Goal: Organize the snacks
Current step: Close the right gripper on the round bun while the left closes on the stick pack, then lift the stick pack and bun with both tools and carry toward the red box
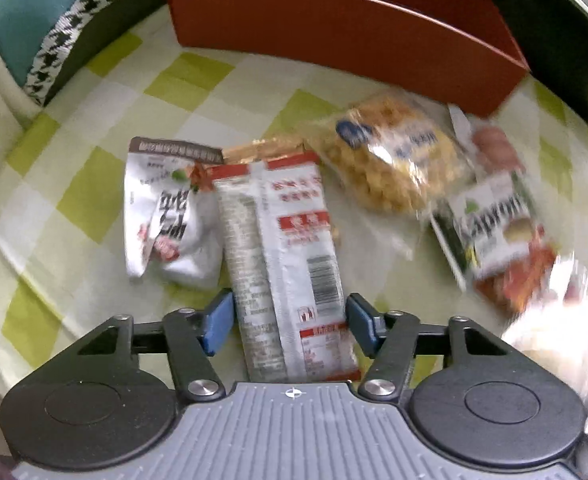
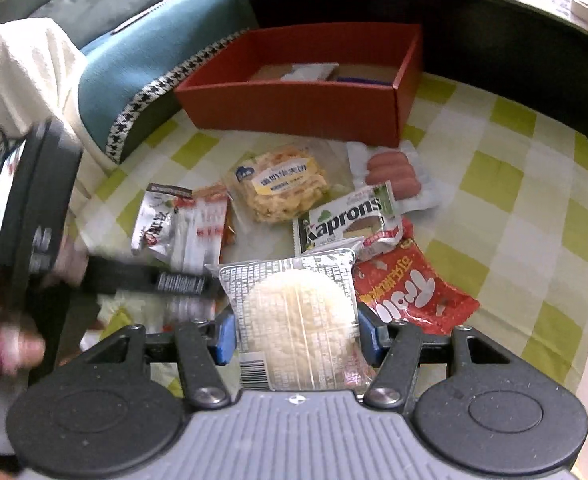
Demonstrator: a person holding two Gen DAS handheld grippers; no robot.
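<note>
My left gripper (image 1: 290, 322) points down at a long white-and-red snack packet (image 1: 290, 240) lying on the checked cloth. Its blue pads touch both long edges of the packet. My right gripper (image 2: 297, 336) is shut on a clear packet with a round white rice cake (image 2: 297, 316), held above the pile. An open red box (image 2: 294, 108) stands behind the snacks, with a few flat packets inside. In the right wrist view, a finger of the left gripper (image 2: 174, 282) lies across the long packet (image 2: 202, 232).
Loose on the green-checked cloth (image 2: 513, 200) lie a crumpled white pouch (image 1: 166, 216), a yellow noodle snack (image 2: 282, 188), a Kaprons pack (image 2: 345, 216), sausages (image 2: 393, 172) and a red packet (image 2: 413, 292). A teal cushion (image 2: 134, 76) borders the left, a dark ledge the back.
</note>
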